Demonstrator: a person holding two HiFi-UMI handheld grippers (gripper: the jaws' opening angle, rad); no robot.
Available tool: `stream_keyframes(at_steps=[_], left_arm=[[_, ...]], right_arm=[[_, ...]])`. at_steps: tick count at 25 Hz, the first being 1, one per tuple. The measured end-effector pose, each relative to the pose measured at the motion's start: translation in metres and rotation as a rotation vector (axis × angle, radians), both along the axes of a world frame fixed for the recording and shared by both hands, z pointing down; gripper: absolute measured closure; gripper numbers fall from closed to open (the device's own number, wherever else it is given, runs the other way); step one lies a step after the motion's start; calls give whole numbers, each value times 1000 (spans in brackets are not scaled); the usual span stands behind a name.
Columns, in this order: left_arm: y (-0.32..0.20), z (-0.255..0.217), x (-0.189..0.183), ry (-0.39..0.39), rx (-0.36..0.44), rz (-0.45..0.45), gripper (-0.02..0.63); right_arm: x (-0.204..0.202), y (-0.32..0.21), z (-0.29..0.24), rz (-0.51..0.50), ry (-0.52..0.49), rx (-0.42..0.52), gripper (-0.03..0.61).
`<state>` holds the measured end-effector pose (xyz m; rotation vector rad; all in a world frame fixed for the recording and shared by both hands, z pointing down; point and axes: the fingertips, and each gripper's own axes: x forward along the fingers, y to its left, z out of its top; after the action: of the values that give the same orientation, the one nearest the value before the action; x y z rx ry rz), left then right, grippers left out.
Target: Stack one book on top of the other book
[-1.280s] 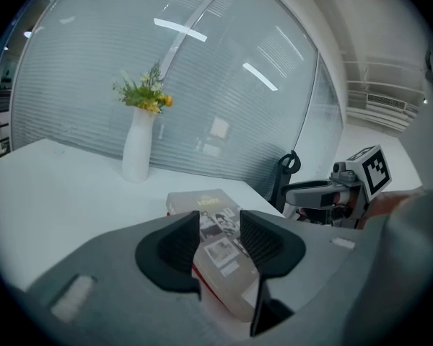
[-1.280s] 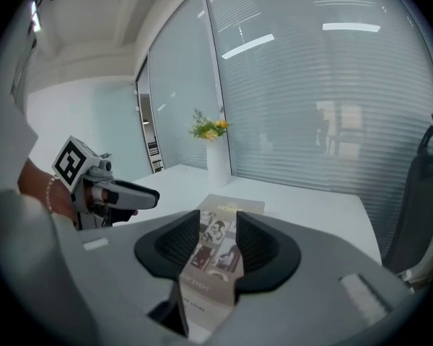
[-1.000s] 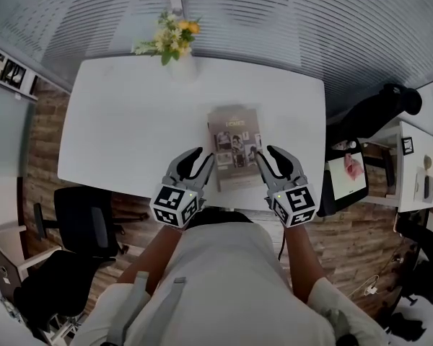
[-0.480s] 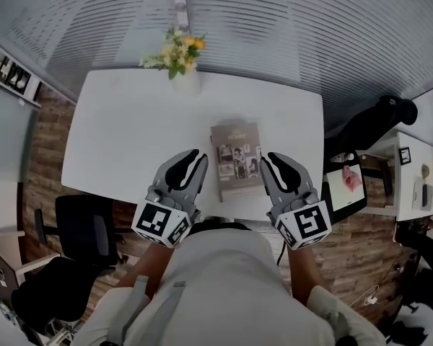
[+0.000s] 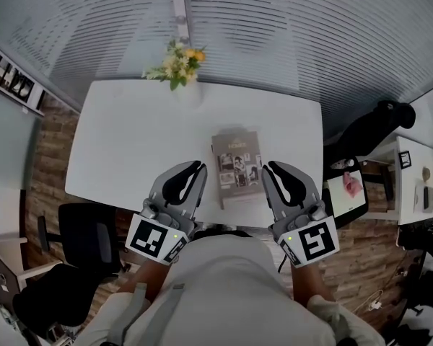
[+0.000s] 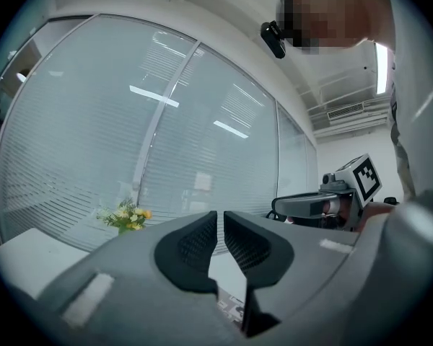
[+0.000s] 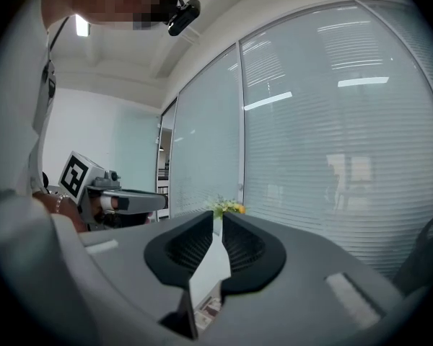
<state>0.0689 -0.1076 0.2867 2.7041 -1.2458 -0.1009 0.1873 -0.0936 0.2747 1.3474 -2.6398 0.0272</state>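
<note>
The head view looks steeply down from above the person onto the white tabletop (image 5: 130, 143), with the left tongs (image 5: 195, 166) and right tongs (image 5: 272, 168) low in frame. Each gripper view rides close behind its own closing, empty tongs, facing roughly level toward the glass wall (image 6: 130, 121). All three views share the flowers (image 5: 175, 65).
</note>
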Motion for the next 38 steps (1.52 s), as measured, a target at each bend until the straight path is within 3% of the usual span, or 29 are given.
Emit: stream_keyframes(at_steps=[14, 38], left_arm=[[11, -34, 10, 8, 54, 36, 606], [10, -35, 16, 14, 44, 25, 607]], right_arm=[[-2, 14, -38, 4, -11, 60, 558], [9, 11, -45, 21, -20, 71, 572]])
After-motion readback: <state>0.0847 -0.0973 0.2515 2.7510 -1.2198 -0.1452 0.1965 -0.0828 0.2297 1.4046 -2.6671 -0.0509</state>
